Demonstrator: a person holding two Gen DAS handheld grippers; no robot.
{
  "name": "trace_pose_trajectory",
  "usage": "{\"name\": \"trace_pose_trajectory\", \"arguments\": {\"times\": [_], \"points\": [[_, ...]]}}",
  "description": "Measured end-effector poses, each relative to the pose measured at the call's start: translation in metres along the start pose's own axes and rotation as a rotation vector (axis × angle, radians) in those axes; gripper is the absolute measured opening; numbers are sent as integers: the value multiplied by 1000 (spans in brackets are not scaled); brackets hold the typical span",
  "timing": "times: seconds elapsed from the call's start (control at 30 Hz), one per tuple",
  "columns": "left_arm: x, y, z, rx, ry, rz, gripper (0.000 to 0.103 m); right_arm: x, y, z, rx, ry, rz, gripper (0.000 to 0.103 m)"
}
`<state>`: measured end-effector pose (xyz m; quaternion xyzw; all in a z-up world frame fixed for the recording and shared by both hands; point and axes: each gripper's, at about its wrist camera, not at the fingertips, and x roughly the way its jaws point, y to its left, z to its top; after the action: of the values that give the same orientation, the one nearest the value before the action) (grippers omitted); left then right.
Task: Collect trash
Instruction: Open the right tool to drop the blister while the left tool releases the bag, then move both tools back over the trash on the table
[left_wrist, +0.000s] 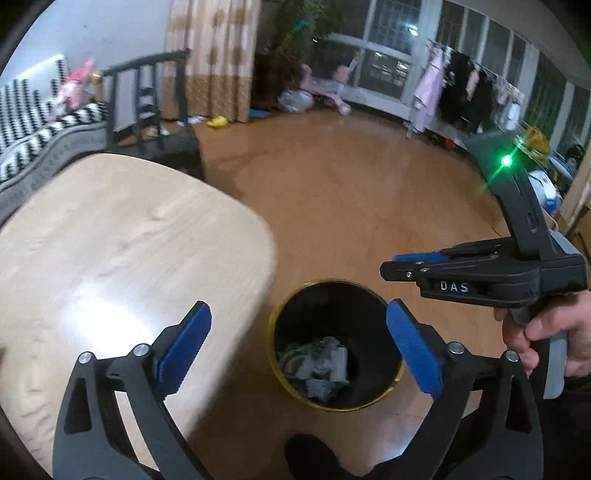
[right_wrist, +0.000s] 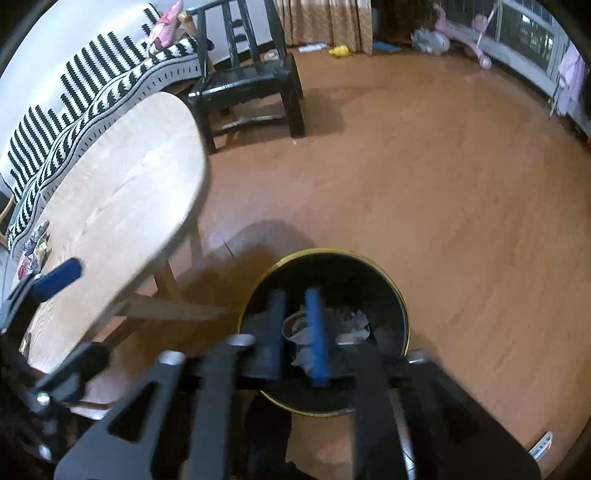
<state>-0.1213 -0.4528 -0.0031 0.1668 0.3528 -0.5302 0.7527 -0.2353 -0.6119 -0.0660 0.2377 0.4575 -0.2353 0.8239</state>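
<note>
Crumpled trash (left_wrist: 317, 363) lies binned beneath both jaws, parted and empty.

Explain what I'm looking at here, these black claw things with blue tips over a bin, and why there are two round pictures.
No robot: a person holds a trigger-handled grabber in each hand. Each round picture comes from a fisheye camera on one grabber, looking along its fingers. In the left one, the left gripper is wide open and empty above a black trash bin holding crumpled paper; the right gripper and the hand show alongside. The right one looks into the same bin, its fingers parted, nothing between them. A wooden table stands beside; some wrappers remain on it.
</note>
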Motion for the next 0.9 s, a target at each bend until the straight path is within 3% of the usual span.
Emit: {"name": "trace_pose_trajectory", "arguments": {"times": [0.03,0.07,0.13,0.23,0.43,0.57,0.67,0.9], "points": [[-7,7,-1,-12,-6,14,94,-5,8,3,-8,-27,-2,81],[-16,17,-2,-28,-13,29,94,-13,19,6,-28,-70,-8,82],[-39,43,-6,-70,-31,76,94,-22,43,11,-74,-112,-4,82],[-80,90,-14,-154,-69,155,94,-28,88,21,-111,-145,78,82],[-157,199,-54,-295,-83,368,95,-11,220,33,-266,-94,264,82],[-197,277,-97,-401,-62,523,95,-1,304,29,-360,-68,316,82],[-210,320,-119,-432,-36,563,94,14,360,23,-406,-34,342,82],[-188,361,-140,-415,65,533,94,45,446,9,-450,33,354,82]]}}
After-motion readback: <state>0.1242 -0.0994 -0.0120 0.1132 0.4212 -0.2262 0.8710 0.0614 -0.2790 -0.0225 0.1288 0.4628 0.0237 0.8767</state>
